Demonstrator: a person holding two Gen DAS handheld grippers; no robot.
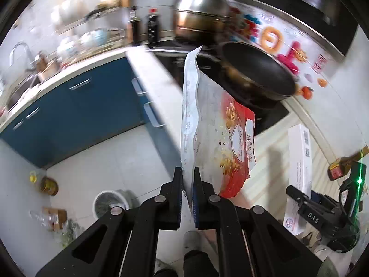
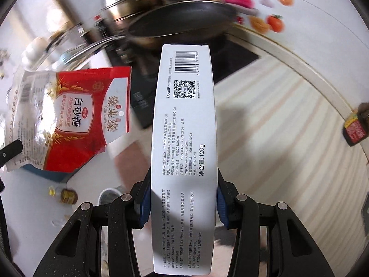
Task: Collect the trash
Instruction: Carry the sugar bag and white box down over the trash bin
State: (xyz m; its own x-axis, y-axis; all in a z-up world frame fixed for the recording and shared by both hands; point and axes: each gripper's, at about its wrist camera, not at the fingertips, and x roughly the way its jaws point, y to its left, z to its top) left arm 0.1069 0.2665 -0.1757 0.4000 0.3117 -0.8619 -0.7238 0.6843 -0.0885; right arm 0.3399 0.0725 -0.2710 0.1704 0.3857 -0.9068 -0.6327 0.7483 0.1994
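Note:
My left gripper (image 1: pixel 187 173) is shut on an empty red and clear sugar bag (image 1: pixel 212 124), held edge-on in the air over the counter edge; the bag also shows in the right wrist view (image 2: pixel 76 115). My right gripper (image 2: pixel 183 198) is shut on a long white toothpaste box (image 2: pixel 184 138), held lengthwise above the striped counter; the box and the right gripper (image 1: pixel 291 190) show at the right of the left wrist view (image 1: pixel 299 161). A white trash bin (image 1: pixel 108 204) stands on the floor below, also seen small in the right wrist view (image 2: pixel 108 195).
A black frying pan (image 1: pixel 258 71) and a steel pot (image 1: pixel 200 16) sit on the black stove (image 1: pixel 272 115). A sauce bottle (image 1: pixel 346 164) lies on the striped counter (image 2: pixel 276 127). Blue cabinets (image 1: pixel 76 110), an oil jug (image 1: pixel 46 184) and a cardboard box (image 1: pixel 55 217) are below.

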